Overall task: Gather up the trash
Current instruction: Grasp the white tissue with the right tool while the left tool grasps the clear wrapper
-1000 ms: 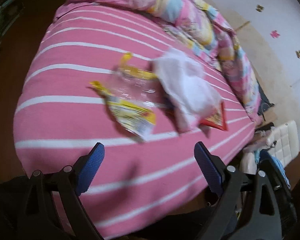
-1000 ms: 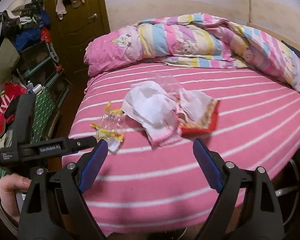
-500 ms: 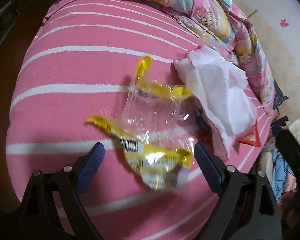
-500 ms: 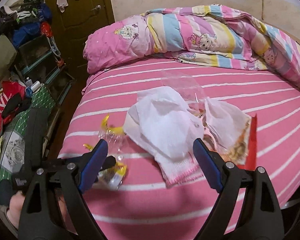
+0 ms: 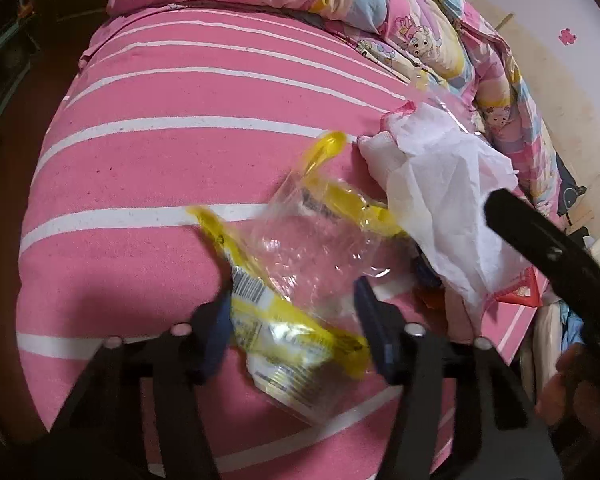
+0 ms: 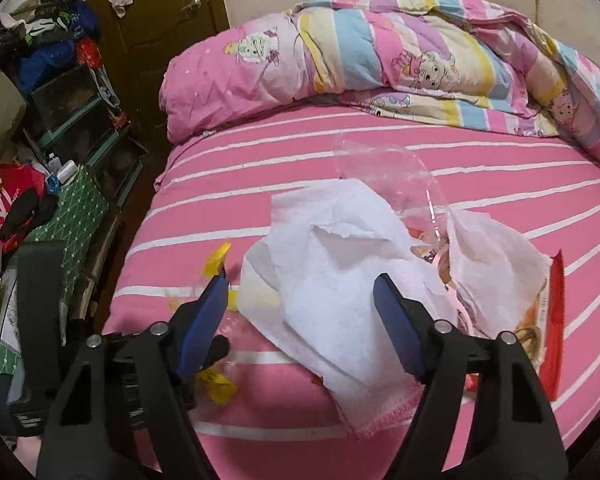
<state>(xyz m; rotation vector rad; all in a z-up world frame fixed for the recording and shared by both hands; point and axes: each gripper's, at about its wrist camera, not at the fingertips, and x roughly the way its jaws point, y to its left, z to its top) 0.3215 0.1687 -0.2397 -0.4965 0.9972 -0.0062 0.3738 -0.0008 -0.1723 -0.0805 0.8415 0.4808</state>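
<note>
On the pink striped bed [image 5: 160, 160] lies a crumpled clear and yellow wrapper [image 5: 300, 248]. My left gripper [image 5: 292, 292] is low over it, jaws closing, with the wrapper's near end between the blue pads and not visibly squeezed. A white tissue [image 6: 332, 280] lies to its right. My right gripper [image 6: 300, 280] hovers over the tissue, jaws closing, and the tissue sits between its pads without being pinched. The wrapper [image 6: 216, 384] also peeks out at the right wrist view's lower left. A clear bag [image 6: 384, 168], a second tissue [image 6: 496, 256] and a red snack packet [image 6: 552, 320] lie beyond.
A rolled cartoon quilt [image 6: 380, 48] runs along the far side of the bed. Shelves and piled clutter [image 6: 60, 120] stand left of the bed, beside a brown door [image 6: 160, 20]. The bed edge drops off near me. A hand [image 5: 560, 384] holds the right gripper.
Both grippers have come down and forward toward the trash. The left jaws have narrowed a lot around the wrapper. The right jaws have narrowed a little over the tissue.
</note>
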